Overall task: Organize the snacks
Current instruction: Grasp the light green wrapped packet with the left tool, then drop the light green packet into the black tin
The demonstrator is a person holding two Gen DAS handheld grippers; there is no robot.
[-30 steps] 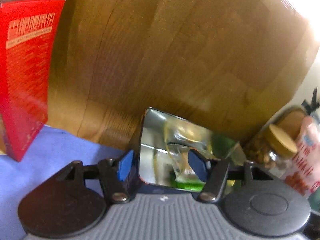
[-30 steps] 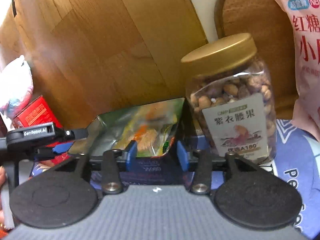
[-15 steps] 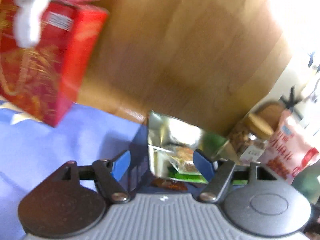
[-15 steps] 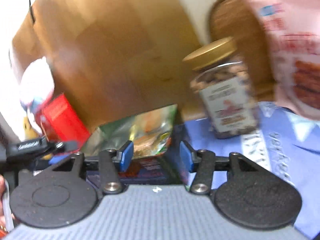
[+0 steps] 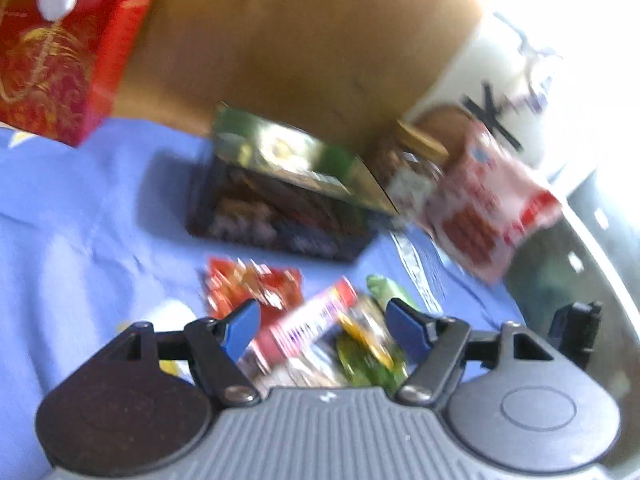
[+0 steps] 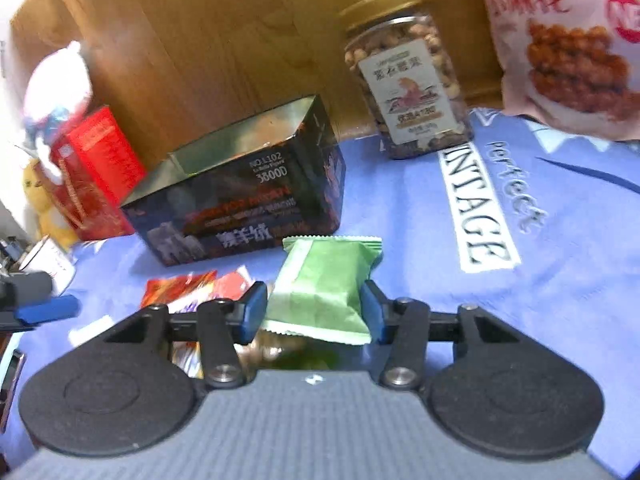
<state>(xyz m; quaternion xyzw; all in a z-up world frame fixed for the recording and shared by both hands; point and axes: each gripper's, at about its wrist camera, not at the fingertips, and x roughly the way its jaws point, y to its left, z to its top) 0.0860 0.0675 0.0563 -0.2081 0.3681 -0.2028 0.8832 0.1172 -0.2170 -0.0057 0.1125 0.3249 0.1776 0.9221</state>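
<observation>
A dark open box (image 6: 240, 200) with a shiny lining stands on the blue cloth (image 6: 560, 280); it also shows, blurred, in the left wrist view (image 5: 280, 208). Several small snack packets lie in front of it: a green packet (image 6: 324, 288), red packets (image 6: 180, 284) and a pink-red bar (image 5: 316, 316). My right gripper (image 6: 314, 312) is open with its jaws on either side of the green packet, above the pile. My left gripper (image 5: 322, 328) is open and empty above the packets (image 5: 256, 284).
A jar of nuts (image 6: 404, 76) with a gold lid and a pink snack bag (image 6: 568, 40) stand at the back right. A red box (image 6: 96, 172) stands at the back left, with a wooden board (image 6: 220, 40) behind. The left gripper's blue tip (image 6: 44, 308) shows at the left edge.
Both grippers have pulled back and away from the open box. The loose packets in front of the box have come into view under both grippers. The right jaws have opened wider.
</observation>
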